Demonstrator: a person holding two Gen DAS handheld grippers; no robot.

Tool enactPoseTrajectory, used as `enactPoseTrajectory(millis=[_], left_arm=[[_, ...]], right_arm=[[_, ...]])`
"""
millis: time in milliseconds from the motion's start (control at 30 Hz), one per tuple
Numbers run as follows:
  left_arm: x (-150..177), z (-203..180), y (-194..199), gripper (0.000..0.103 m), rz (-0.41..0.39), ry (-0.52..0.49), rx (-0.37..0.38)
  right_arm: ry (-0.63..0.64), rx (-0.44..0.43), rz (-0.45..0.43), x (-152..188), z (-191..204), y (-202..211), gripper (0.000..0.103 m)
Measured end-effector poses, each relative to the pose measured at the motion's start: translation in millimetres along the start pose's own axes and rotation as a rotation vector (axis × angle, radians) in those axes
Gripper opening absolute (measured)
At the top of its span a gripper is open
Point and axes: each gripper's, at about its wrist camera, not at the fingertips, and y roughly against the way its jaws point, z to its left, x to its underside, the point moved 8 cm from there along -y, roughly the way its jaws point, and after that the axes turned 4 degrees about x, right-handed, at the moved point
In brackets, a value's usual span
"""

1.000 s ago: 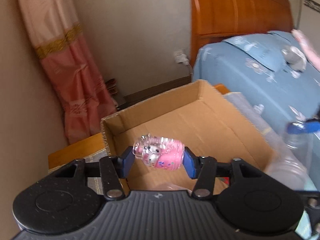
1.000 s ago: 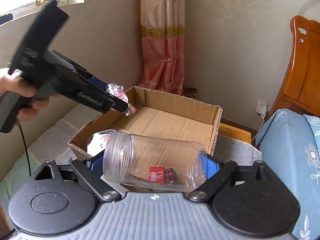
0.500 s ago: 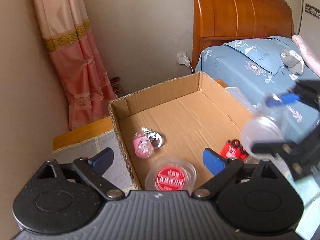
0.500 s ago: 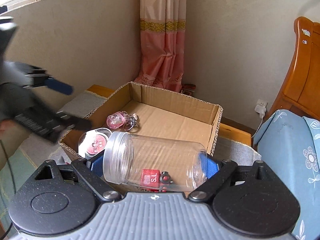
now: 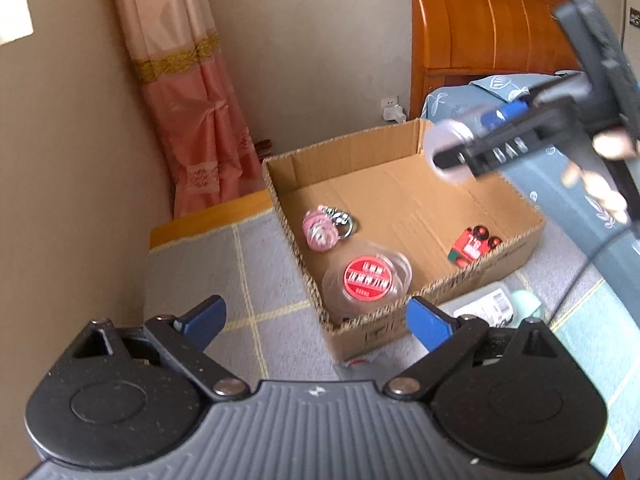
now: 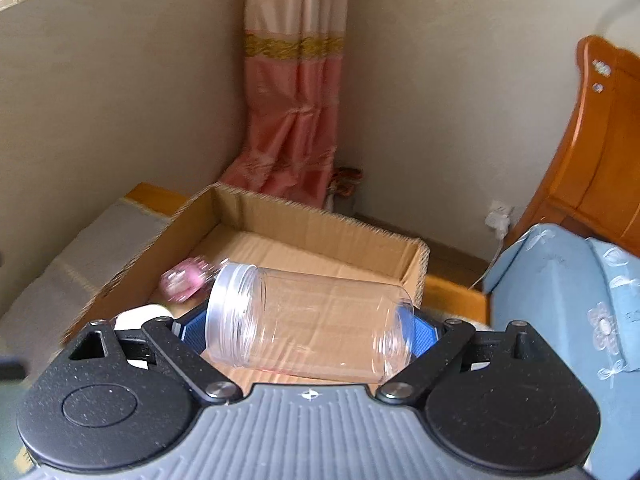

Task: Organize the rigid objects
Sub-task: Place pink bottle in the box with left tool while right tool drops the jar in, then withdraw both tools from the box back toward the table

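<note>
An open cardboard box (image 5: pixel 288 216) lies on a grey quilted cover. In it are a pink keychain toy (image 5: pixel 320 232), a clear lid with a red label (image 5: pixel 366 276) and a red toy car (image 5: pixel 472 244). My left gripper (image 5: pixel 314 314) is open and empty, just outside the box's near corner. My right gripper (image 6: pixel 308 328) has a clear plastic jar (image 6: pixel 312 320) lying crosswise and tilted between its blue pads; its jaws are opening slightly. The left wrist view shows the right gripper (image 5: pixel 460 152) and its jar (image 5: pixel 448 148) above the box's far right corner.
A pink curtain (image 5: pixel 192 120) hangs in the corner behind the box. A wooden headboard (image 5: pixel 480 20) and blue bedding (image 6: pixel 560 280) stand to the right. A labelled white item (image 5: pixel 488 304) and a pale green thing (image 5: pixel 528 304) lie by the box's front. A hand (image 5: pixel 612 148) holds the right gripper.
My left gripper opened, dropped the pink toy into the box and drew back out of it. The right gripper carried the jar forward over the box, and the jar tilted.
</note>
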Motion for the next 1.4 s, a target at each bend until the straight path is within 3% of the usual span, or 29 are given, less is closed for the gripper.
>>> enactPoseTrajectory(millis=[33,233,533,933,1100,1400], left_arm=[[2.3,0.5,0.2,0.097,0.001,0.002,0.004],[13.8,1.9,1.9,0.097,0.006,0.018,0.014],[28.2,-3.6,9.6,0.097,0.011,0.035,0.000],[56.5,-7.2,13.5,0.099,0.026,0.030,-0.031],[68.7,-7.9,-1.2,0.100,0.064,0.047,-0.015],[72.0,-8.8,-40.1,0.100,0.071,0.138,0.024]], right_arm=[[-0.001,0.008,-0.004,-0.8,-0.6,-1.8,0.103],[-0.004,0.014,0.007,6.7,1.2,2.6,0.103],[-0.003,-0.030,-0.008,32.4,16.3,42.4,0.103],[-0.043,-0.077,-0.042,117.6,40.2,84.5,0.103],[-0.017,-0.164,-0.024,162.5,64.3,89.9,0.103],[0.023,-0.192,-0.008,199.2,92.6,79.0,0.103]])
